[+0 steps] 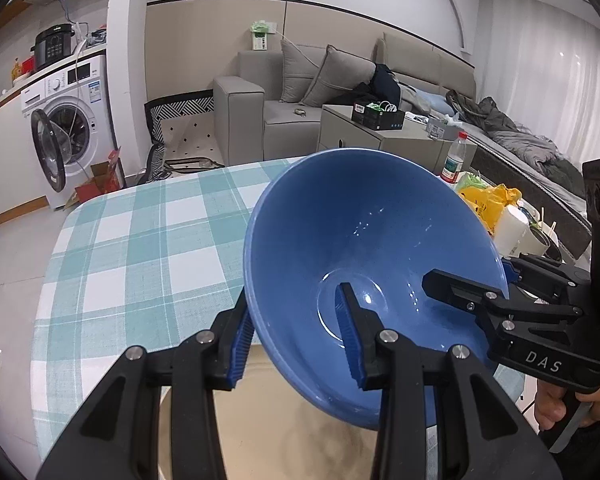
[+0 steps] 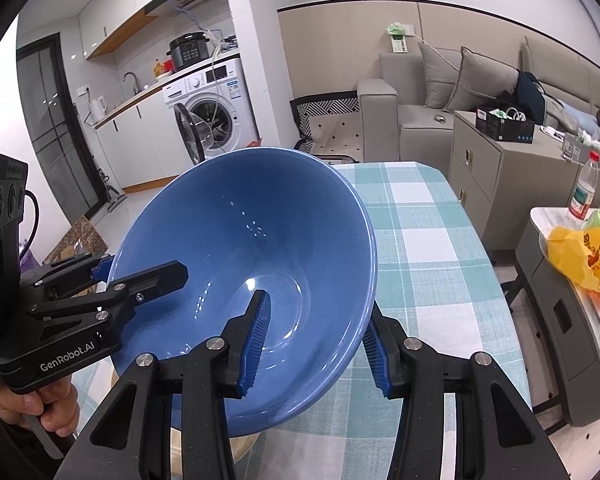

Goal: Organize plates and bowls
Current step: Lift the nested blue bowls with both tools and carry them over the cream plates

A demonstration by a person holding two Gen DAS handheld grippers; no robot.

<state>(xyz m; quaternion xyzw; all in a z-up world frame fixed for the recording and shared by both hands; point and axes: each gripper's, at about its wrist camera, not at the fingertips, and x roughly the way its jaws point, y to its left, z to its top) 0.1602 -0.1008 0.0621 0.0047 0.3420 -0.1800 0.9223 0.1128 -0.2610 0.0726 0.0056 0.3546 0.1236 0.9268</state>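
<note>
A: So, the biggest thing first. What lies under everything?

B: A table with a teal checked tablecloth [image 1: 140, 248]. From the left wrist view it fills the side from nine to eleven o'clock. It is bare where I can see it.

A: And the task's thing?

B: A blue bowl [image 1: 364, 248], wide and cone-shaped. It is lifted above the table and tilted, with its mouth turned toward both cameras. The left gripper [image 1: 296, 340] is clenched on the rim at about seven o'clock of the bowl, one pad inside and one outside. The right gripper [image 2: 318, 344] clamps the opposite rim in the same manner.

A: Why two grips?

B: I think because the bowl is large and smooth; a grip on each side stops it from swinging.

A: What is below the bowl?

B: A beige round surface [image 1: 268, 420], at six o'clock. It may be a plate or another bowl, but the bowl and the fingers cover most of it, so I cannot tell.

A: Anything else unclear?

B: The outer pads are partly hidden behind the bowl wall. Of the person, only a hand [image 2: 40, 404] on the handle shows.
</note>
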